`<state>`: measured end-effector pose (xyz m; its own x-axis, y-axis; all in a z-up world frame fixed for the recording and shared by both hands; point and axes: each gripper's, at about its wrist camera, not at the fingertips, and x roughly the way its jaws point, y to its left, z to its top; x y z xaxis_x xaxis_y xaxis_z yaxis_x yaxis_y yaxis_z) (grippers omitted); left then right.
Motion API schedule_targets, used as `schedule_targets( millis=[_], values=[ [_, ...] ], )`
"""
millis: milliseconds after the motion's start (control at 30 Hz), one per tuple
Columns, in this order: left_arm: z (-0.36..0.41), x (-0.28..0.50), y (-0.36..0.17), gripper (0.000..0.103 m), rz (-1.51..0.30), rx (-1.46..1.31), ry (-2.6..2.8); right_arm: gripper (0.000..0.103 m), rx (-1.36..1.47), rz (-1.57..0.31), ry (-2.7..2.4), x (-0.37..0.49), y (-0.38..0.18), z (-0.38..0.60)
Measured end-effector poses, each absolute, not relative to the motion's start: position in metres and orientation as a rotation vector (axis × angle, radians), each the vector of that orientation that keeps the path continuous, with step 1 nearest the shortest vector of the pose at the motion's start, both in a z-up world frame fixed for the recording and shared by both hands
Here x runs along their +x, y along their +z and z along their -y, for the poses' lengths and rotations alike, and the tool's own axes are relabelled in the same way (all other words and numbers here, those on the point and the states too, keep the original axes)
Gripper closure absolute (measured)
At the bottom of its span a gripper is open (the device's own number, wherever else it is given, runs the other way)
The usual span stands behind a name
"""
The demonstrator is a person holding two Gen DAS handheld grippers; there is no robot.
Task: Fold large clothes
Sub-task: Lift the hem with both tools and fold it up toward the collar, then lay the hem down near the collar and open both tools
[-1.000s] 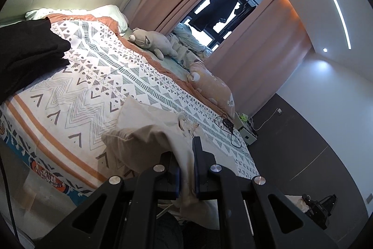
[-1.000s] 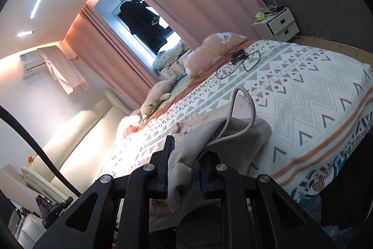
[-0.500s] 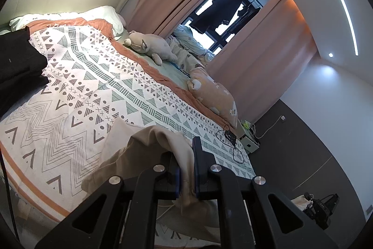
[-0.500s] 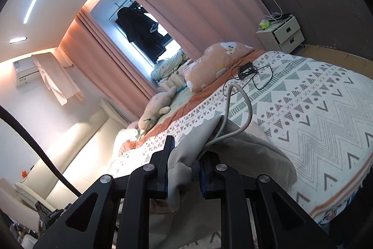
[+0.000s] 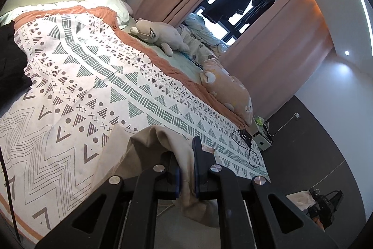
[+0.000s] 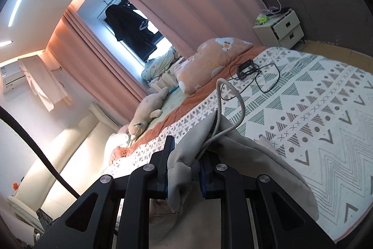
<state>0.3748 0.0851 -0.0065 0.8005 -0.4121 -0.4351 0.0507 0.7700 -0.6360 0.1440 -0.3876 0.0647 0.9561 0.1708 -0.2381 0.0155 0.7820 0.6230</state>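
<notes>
The left gripper (image 5: 186, 169) is squeezed tight on a fold of a big tan piece of clothing (image 5: 149, 151). The right gripper (image 6: 184, 169) is squeezed tight on another bunched-up part of the same clothing (image 6: 251, 160). The clothing hangs between the two grippers, held up above the near edge of the bed (image 5: 70, 85), and some of it lies on the blanket (image 6: 314, 109) with the triangle and zigzag pattern. It stretches sideways from one gripper to the other, along the near side of the bed. Which end is the top of the clothing cannot be told, as it is too crumpled. A pale cord (image 6: 233, 109) from the clothing loops up in the right view. On the far side of the bed lie a gray stuffed animal (image 5: 158, 36) and an orange pillow (image 5: 228, 90). A black cable (image 6: 254, 76) lies on the blanket near the pillow.
</notes>
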Motion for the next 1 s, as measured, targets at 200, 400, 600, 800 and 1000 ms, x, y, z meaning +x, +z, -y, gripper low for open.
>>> schedule_targets(
  millis=[200, 400, 600, 800, 1000],
  values=[
    [-0.076, 0.422, -0.036, 0.092, -0.663, -0.647, -0.246, 0.088, 0.707, -0.331, 0.06, 0.192, 0.051, 0.388],
    [-0.073, 0.468, -0.08, 0.092, -0.754, -0.663, -0.199, 0.087, 0.728, -0.387, 0.036, 0.242, 0.032, 0.387],
    [-0.072, 0.498, -0.127, 0.092, -0.836, -0.722, -0.143, 0.084, 0.77, -0.443, 0.028, 0.287, 0.006, 0.387],
    [-0.066, 0.524, -0.157, 0.082, -0.914, -0.76, -0.141, 0.075, 0.834, -0.475, 0.033, 0.314, -0.017, 0.388],
    [-0.055, 0.532, -0.152, 0.012, -0.902, -0.757, -0.218, 0.023, 0.876, -0.462, 0.021, 0.313, -0.017, 0.389]
  ],
)
